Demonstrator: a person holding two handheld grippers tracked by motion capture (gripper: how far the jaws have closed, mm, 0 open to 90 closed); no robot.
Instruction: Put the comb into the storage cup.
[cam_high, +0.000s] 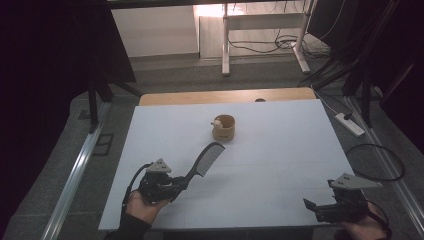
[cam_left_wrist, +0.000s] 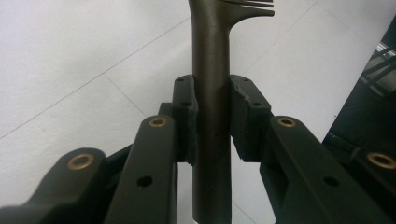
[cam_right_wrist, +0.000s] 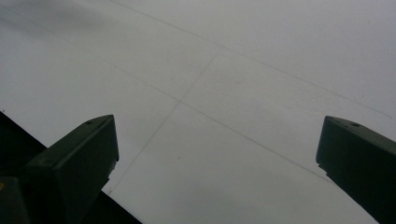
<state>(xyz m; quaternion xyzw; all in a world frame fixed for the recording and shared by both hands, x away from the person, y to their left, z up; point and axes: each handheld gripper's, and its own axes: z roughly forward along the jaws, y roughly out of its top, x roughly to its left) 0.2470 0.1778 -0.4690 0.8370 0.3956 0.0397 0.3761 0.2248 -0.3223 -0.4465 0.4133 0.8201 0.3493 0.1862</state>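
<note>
While the left tongs (cam_high: 176, 189) clamp the comb (cam_high: 207, 159), a cup (cam_high: 223, 127) stands beyond; right tongs (cam_high: 311, 206) gape wide

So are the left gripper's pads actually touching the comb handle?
Touching: in the left gripper view both pads press against the comb handle, no gap on either side of the left gripper.

The room is dimly lit; a bright glare is seen at top centre, while the edges are lost in darkness.
</note>
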